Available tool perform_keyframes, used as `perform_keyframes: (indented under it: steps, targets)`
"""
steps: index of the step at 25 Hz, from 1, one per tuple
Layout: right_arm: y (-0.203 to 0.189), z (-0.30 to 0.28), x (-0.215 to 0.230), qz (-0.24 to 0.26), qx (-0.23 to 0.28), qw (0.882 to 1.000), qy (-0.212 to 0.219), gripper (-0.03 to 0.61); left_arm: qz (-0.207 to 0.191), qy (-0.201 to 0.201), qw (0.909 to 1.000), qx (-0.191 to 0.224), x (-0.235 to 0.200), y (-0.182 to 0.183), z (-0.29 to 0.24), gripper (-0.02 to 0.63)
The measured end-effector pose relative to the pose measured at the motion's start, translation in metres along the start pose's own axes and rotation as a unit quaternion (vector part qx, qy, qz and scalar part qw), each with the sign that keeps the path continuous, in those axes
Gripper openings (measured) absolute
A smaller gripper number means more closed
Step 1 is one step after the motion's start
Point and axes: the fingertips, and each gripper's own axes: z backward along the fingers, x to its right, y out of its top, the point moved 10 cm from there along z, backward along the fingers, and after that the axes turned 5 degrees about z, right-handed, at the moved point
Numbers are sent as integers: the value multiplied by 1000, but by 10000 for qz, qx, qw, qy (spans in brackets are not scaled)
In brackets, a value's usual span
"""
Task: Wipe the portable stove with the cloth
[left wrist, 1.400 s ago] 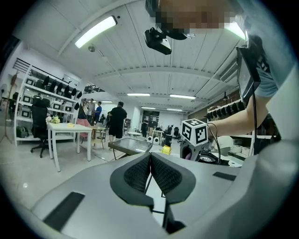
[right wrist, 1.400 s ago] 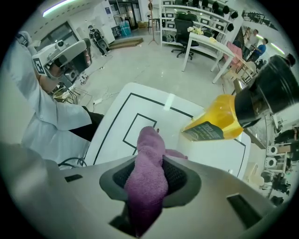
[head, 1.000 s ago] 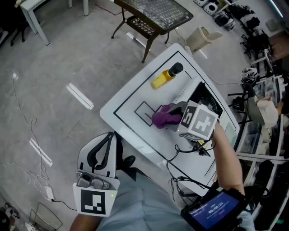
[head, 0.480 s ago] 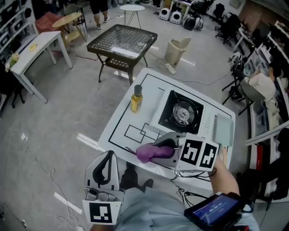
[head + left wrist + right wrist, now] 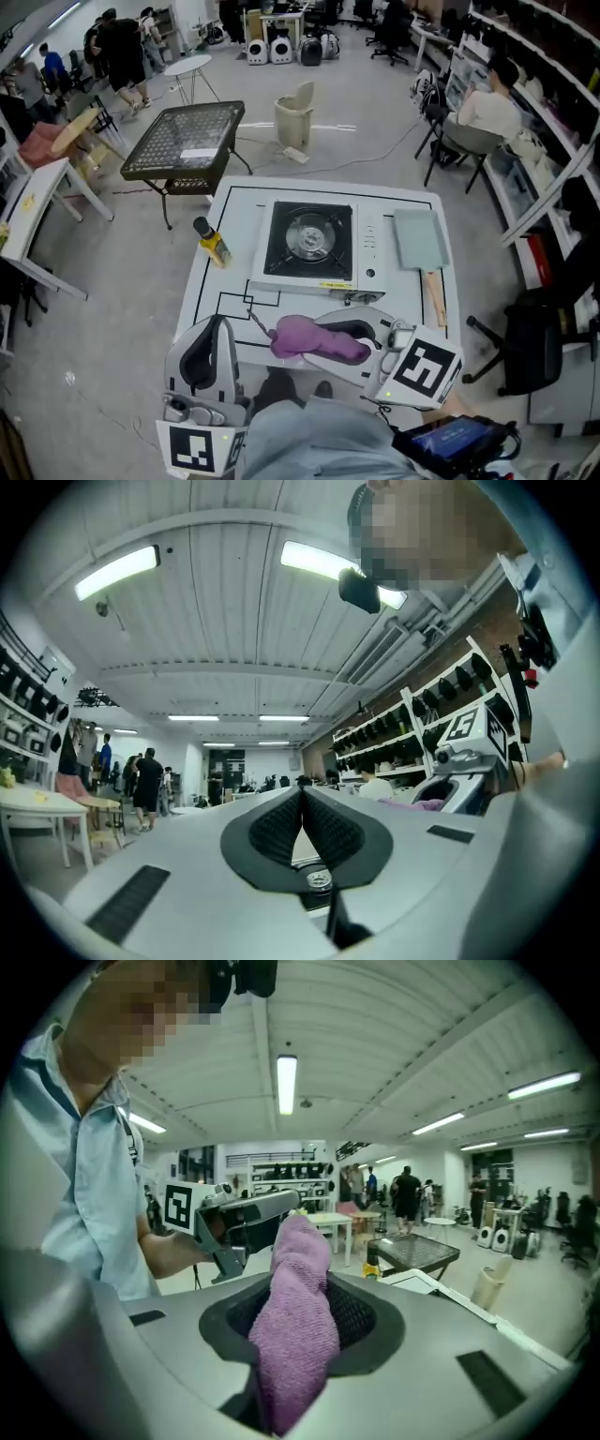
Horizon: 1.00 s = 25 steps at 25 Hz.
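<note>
Over the near edge of the surface (image 5: 414, 302), short of the stove (image 5: 309, 246), fingers of the right gripper (image 5: 300, 1312) clamp the cloth (image 5: 314, 339). Fingers of the left gripper (image 5: 302, 808) are pressed together, empty, by the near left corner.

A lab workshop: equipment-lined shelves (image 5: 412, 738), strip lights (image 5: 117, 571), marked test table (image 5: 225, 281).

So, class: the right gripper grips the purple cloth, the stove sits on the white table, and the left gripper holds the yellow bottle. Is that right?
Not quite. The left gripper holds nothing: the left gripper view shows its jaws shut together and empty. The yellow bottle stands on the white table, left of the stove. The rest is right: the right gripper grips the purple cloth.
</note>
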Motion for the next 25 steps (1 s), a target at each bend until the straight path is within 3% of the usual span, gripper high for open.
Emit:
perform_keyframes:
  steps: [4, 8, 11, 14, 17, 19, 25]
  targets:
    - [-31, 30, -8, -392, 700, 9889, -1251, 144, 12, -347, 9994, -12, 31, -8, -22, 18]
    - [-48, 40, -14, -675, 824, 9631, -2470, 144, -33, -627, 9979, -145, 46, -21, -32, 18]
    - [-54, 59, -8, -853, 790, 9435, -3102, 144, -132, -718, 9969, -310, 57, -31, -44, 18]
    - [-49, 74, -4, -761, 883, 9268, -3570, 144, -143, -792, 9954, -525, 66, -36, -52, 18]
    - [-40, 83, 0, -543, 1178, 9075, -3995, 144, -71, -943, 9952, -263, 73, -28, -65, 20]
    - [-38, 85, -2, -493, 1179, 9056, -4044, 144, -53, -989, 9950, -158, 74, -25, -69, 20]
    - [-44, 85, -3, -659, 898, 9038, -4132, 144, -15, -909, 9945, -525, 73, -34, -63, 18]
